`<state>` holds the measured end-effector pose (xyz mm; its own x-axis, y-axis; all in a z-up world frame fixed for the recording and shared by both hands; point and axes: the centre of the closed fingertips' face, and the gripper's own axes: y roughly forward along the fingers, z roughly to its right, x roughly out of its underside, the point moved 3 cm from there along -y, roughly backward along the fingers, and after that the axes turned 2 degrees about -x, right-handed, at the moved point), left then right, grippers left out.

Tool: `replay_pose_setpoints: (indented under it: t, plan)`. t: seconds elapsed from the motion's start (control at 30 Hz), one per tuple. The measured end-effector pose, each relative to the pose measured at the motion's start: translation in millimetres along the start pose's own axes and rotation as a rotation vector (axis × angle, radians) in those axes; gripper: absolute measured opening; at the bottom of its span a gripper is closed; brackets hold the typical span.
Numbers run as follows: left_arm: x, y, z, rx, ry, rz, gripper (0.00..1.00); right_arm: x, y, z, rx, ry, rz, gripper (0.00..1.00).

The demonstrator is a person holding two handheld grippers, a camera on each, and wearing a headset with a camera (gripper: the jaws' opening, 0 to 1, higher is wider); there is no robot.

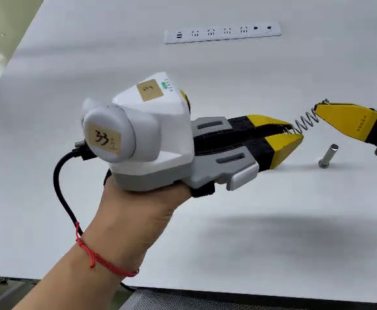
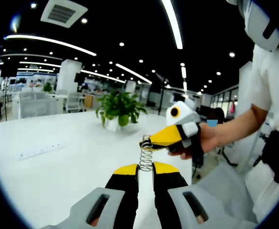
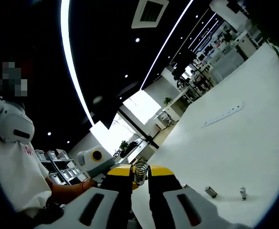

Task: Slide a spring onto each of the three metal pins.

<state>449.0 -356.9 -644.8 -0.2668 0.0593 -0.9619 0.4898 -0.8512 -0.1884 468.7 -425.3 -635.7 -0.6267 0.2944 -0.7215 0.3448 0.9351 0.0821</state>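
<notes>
My left gripper (image 1: 294, 136) is held up over the white table (image 1: 253, 213), its yellow jaws nearly together on a thin metal pin that is mostly hidden between them. A coiled steel spring (image 1: 306, 120) runs from those tips up to my right gripper (image 1: 322, 106), which is shut on the spring's far end. The left gripper view has the spring (image 2: 145, 156) standing straight up from the left gripper (image 2: 145, 168) to the right gripper (image 2: 147, 142). In the right gripper view the spring (image 3: 140, 171) sits between the right gripper (image 3: 140, 170) jaws. A loose metal pin (image 1: 328, 155) lies on the table below.
A white power strip (image 1: 222, 31) lies at the far side of the table. In the right gripper view another spring (image 3: 210, 191) and a pin (image 3: 243, 192) rest on the table (image 3: 235, 143). A person's hand (image 1: 133, 213) holds the left gripper.
</notes>
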Motion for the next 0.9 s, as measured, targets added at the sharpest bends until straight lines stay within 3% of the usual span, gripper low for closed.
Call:
replay_pose_setpoints:
  t: [0.3,0.9]
  plan:
    - [-0.1,1.0,1.2,0.005,-0.002,0.000,0.11,-1.2,-0.6,-2.1,-0.006,-0.014,-0.006,0.12]
    - [4.7,2.1,6.5,0.041,0.017,-0.020,0.11,0.2,0.8,-10.0,-0.015,-0.116,-0.105,0.12]
